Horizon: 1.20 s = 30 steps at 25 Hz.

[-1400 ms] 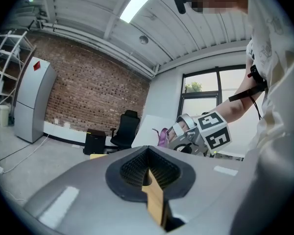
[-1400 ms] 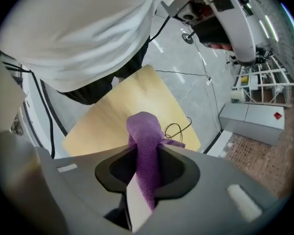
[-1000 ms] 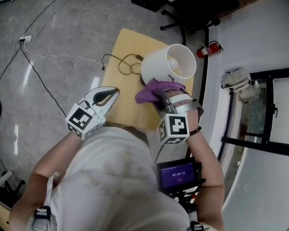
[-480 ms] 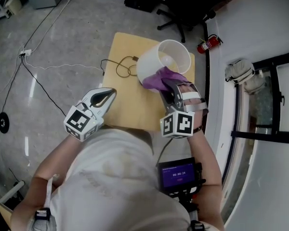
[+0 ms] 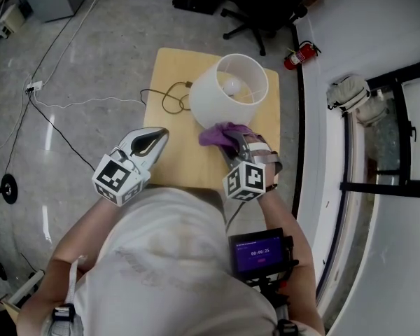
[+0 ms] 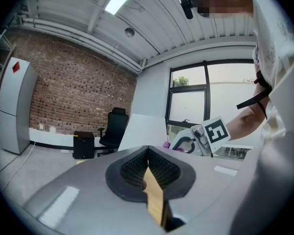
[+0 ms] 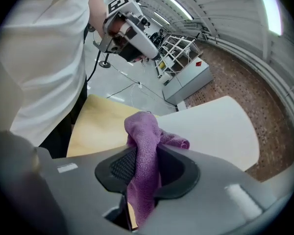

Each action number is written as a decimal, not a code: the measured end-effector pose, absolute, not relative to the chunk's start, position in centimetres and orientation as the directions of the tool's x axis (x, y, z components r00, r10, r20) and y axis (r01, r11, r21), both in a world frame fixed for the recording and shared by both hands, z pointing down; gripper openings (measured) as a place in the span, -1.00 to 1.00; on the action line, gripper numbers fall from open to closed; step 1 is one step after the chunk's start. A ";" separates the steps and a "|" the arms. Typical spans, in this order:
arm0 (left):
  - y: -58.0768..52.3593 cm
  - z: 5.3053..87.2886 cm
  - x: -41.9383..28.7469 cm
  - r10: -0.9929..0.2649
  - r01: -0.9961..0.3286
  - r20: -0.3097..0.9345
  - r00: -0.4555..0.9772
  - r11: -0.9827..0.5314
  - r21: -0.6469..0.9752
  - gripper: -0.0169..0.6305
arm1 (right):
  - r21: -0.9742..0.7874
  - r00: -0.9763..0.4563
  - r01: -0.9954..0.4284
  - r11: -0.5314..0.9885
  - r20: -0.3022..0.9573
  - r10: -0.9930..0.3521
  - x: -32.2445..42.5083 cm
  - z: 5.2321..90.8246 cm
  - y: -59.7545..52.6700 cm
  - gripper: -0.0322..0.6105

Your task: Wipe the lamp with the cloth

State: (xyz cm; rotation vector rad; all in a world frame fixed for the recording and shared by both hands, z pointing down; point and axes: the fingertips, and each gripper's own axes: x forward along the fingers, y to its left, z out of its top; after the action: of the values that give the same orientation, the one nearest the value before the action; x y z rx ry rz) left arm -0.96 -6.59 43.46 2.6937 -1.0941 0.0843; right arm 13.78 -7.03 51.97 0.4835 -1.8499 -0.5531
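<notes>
A lamp with a white drum shade (image 5: 227, 93) stands on a small wooden table (image 5: 171, 163). My right gripper (image 5: 231, 140) is shut on a purple cloth (image 5: 222, 133), which lies against the near side of the shade, low down. In the right gripper view the cloth (image 7: 143, 146) hangs bunched between the jaws of that gripper (image 7: 144, 153), with the shade (image 7: 215, 129) just beyond. My left gripper (image 5: 156, 137) hovers over the table's near left edge, shut and empty. The left gripper view shows the closed left gripper (image 6: 148, 153), the shade (image 6: 139, 131) and the right gripper (image 6: 196, 138).
The lamp's black cord (image 5: 169, 96) is coiled on the table left of the shade. An office chair (image 5: 266, 5) and a red fire extinguisher (image 5: 299, 54) stand beyond the table. A white wall runs along the right. A small screen (image 5: 259, 252) hangs at the person's chest.
The right gripper carried the cloth up to the shade's rim, then down its near side, rolling as it went. The left gripper has hardly moved.
</notes>
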 end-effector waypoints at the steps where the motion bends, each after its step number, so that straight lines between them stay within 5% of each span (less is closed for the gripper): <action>1: -6.7 43.4 -0.8 -0.680 -0.694 0.139 0.720 -0.694 0.192 -0.94 | 0.561 -0.317 -0.064 0.825 0.773 -0.550 14.1 53.0 -6.6 -0.53; 4: -7.1 43.4 -0.6 -0.682 -0.695 0.140 0.718 -0.692 0.194 -0.94 | 0.534 -0.359 -0.094 0.840 0.769 -0.529 14.4 53.2 -5.6 -0.53; 8: -7.1 43.5 -0.1 -0.677 -0.691 0.142 0.722 -0.695 0.201 -0.94 | 0.586 -0.597 -0.331 0.739 0.476 -0.645 13.2 43.9 -5.5 -0.54; 13: -7.2 43.5 0.6 -0.666 -0.680 0.141 0.733 -0.706 0.199 -0.94 | 0.536 -0.576 -0.595 0.599 0.236 -0.783 15.1 36.3 -8.8 -0.53; 20: -7.4 43.1 0.8 -0.665 -0.680 0.143 0.733 -0.708 0.191 -0.94 | 0.318 -0.457 -0.803 0.504 0.213 -0.863 19.4 40.3 -12.1 -0.53; 30: -7.5 43.0 1.4 -0.649 -0.666 0.149 0.746 -0.722 0.188 -0.94 | 0.106 -0.369 -0.872 0.478 0.498 -0.785 23.0 52.7 -10.0 -0.52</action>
State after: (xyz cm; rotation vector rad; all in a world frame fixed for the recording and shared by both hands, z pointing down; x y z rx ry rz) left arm 1.35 -7.49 42.99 2.7168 -1.0387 0.1070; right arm 23.02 -9.97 52.72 1.3715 -2.2406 0.2393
